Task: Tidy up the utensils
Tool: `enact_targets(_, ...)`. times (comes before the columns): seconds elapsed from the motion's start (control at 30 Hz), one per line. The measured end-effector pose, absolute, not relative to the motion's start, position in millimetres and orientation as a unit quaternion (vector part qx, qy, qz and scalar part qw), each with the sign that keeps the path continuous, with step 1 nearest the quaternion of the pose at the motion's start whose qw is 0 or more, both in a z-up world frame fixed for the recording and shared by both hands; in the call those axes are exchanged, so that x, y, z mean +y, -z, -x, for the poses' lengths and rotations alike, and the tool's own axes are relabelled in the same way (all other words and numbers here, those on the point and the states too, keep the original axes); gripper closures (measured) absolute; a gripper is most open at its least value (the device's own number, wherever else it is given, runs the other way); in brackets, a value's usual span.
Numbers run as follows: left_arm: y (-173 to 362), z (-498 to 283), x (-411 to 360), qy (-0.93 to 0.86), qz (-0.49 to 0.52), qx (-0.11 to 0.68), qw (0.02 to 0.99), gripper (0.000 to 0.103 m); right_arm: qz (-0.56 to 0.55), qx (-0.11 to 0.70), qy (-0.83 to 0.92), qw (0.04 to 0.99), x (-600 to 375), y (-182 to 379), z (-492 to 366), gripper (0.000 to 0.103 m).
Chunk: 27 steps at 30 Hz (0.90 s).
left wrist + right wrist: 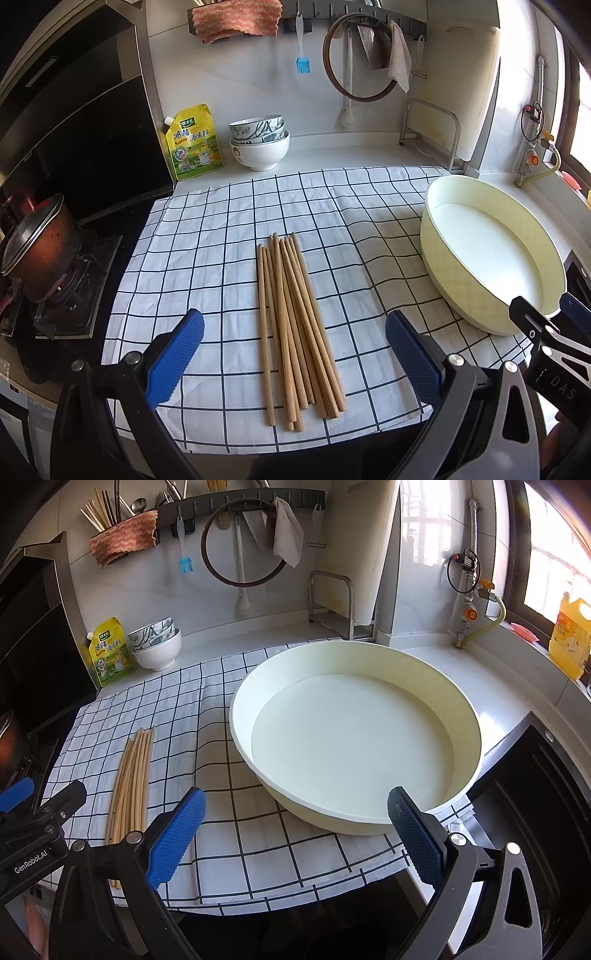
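Several wooden chopsticks (295, 328) lie side by side on a white checked cloth (207, 240), pointing away from me. My left gripper (295, 354) hovers open over their near ends, its blue pads wide on either side and nothing between them. To the right stands a wide, shallow cream basin (491, 254), empty. In the right wrist view the basin (354, 738) fills the middle and the chopsticks (131, 786) lie at the left. My right gripper (295, 830) is open in front of the basin's near rim, holding nothing.
A yellow seasoning pouch (194, 142) and stacked bowls (260, 142) stand at the back of the counter. A pot sits on the stove (40, 254) to the left. A wall rail holds a utensil holder (110, 513), a cloth and a blue brush (185, 563). A dark sink (535, 812) lies right.
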State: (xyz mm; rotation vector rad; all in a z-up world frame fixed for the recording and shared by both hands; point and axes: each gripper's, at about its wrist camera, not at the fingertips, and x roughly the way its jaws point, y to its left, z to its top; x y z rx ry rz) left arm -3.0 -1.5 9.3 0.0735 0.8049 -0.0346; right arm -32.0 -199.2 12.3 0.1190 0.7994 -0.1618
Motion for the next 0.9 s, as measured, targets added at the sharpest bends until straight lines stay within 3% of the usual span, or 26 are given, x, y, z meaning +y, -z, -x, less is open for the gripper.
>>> enact_targets(0.9, -8.9, 8.6, 0.7, 0.017, -0.033, 0.387, 0.921, 0.006, -0.058, 0.383, 0.086, 0.918, -198.5, -17.1, 38.6, 0.009)
